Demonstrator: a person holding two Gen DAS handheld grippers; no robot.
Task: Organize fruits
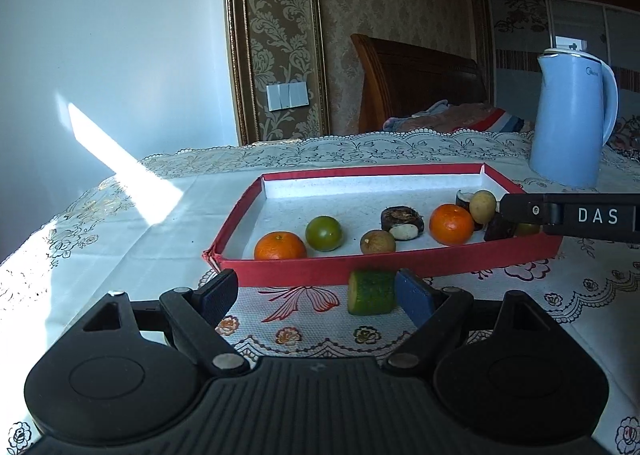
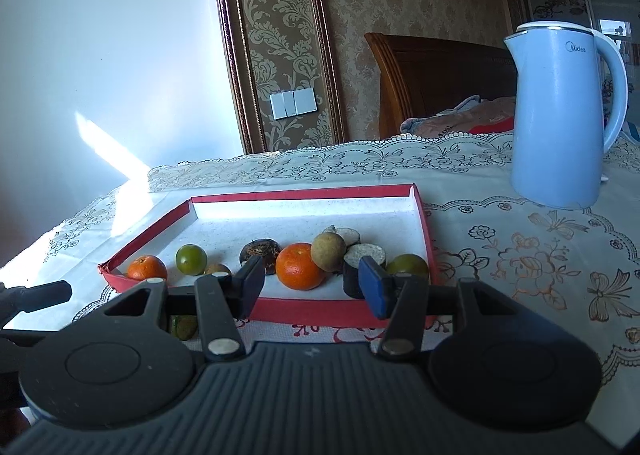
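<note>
The tabletop [image 1: 120,223] is the biggest thing here, with a white lace cloth with flowers over it; a tall light blue kettle [image 2: 560,115] stands on it, far back on the right, apart from the tray; the red tray [image 1: 384,267] with a white floor lies in the middle, and most of the fruits sit in a row along its near side; at the left end is an orange fruit [image 1: 280,246], with a green round fruit [image 1: 324,233] just beside it; next come a small brown round fruit [image 1: 377,242] and a dark piece with a white cut face [image 1: 402,221]; a second orange fruit [image 1: 451,224] sits further right, and a yellow-brown round fruit [image 1: 483,206] touches it; one green cucumber chunk [image 1: 371,292] lies on the cloth outside the tray, just in front of its near wall; the left claw [image 1: 320,295] is spread wide and holds nothing, and the cucumber chunk is between its fingers, close by the blue pad on the right one; the right claw [image 2: 316,287] reaches over the near right part of the tray, partly spread, and pinches nothing; a dark cut chunk [image 2: 358,269] stands just behind its blue pad.
</note>
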